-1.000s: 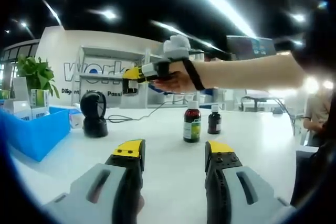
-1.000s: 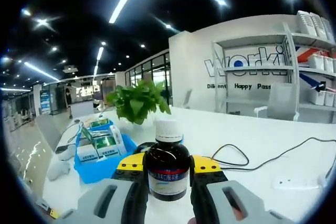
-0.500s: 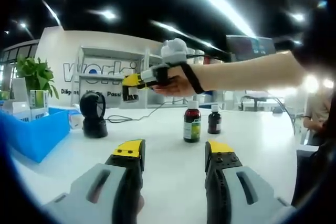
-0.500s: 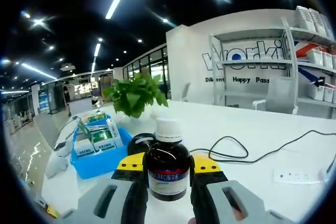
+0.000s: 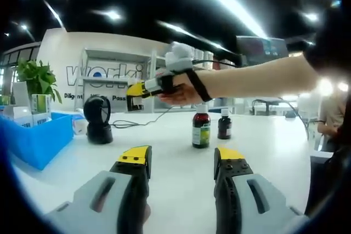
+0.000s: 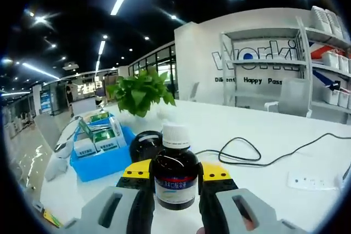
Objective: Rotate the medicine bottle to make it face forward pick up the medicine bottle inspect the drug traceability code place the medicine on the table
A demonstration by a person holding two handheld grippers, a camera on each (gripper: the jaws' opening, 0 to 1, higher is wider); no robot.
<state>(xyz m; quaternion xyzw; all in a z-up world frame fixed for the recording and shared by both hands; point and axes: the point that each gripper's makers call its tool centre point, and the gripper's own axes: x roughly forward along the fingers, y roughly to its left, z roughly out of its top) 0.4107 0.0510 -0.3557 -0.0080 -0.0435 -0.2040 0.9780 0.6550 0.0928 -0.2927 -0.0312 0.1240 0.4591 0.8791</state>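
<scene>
The right gripper (image 6: 174, 176) is clamped on a dark brown glass medicine bottle with a white cap (image 6: 175, 175), held upright above the white bench (image 6: 263, 141), while the left gripper (image 5: 181, 163) hovers wide apart over it, apparently holding nothing.

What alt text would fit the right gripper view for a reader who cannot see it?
The right gripper holds a dark medicine bottle with a white cap upright between its yellow-tipped jaws, above a white table. Behind are a blue bin of boxes, a potted plant and a black cable.
</scene>
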